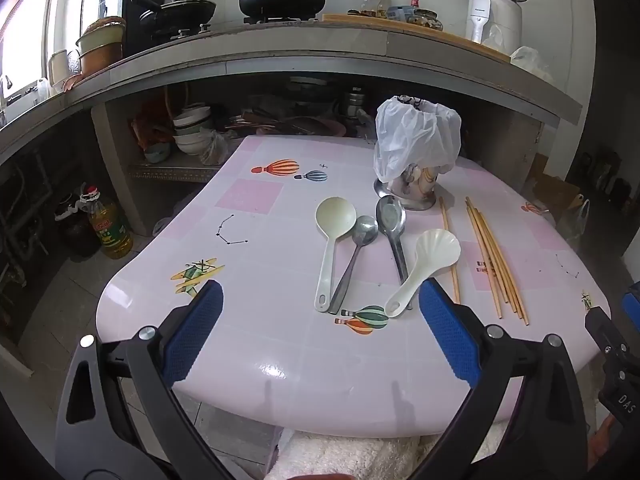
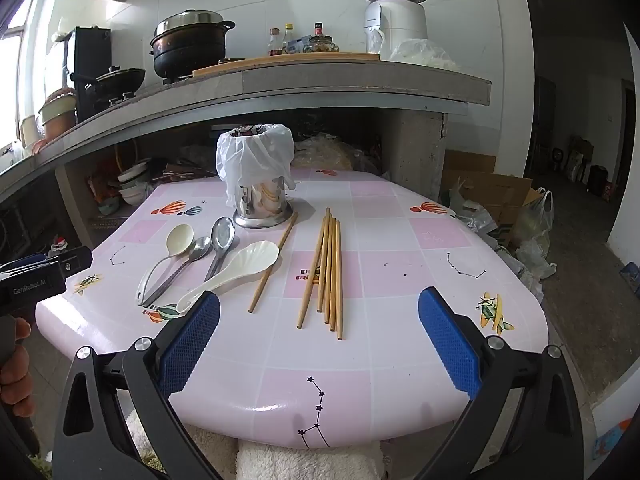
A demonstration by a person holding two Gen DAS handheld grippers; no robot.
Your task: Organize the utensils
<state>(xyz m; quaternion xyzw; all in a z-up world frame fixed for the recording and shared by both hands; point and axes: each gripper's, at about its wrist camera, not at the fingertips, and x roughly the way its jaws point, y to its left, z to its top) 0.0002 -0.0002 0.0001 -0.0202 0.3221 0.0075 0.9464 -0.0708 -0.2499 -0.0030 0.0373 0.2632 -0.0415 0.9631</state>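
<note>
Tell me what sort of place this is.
Most likely a home kitchen. A lidded black pot and a wok sit on a gas stove, sauce bottles line the counter, and stacked bowls fill the shelf beneath, behind a small pink table.

Utensils spread on the table [image 2: 400,344] before me.
The holder [image 2: 262,204] stands at the back; spoons [image 2: 192,256] lie left of it (handles toward me), a lone chopstick [image 2: 272,264] beside them, the chopstick bundle [image 2: 326,272] further right.
</note>
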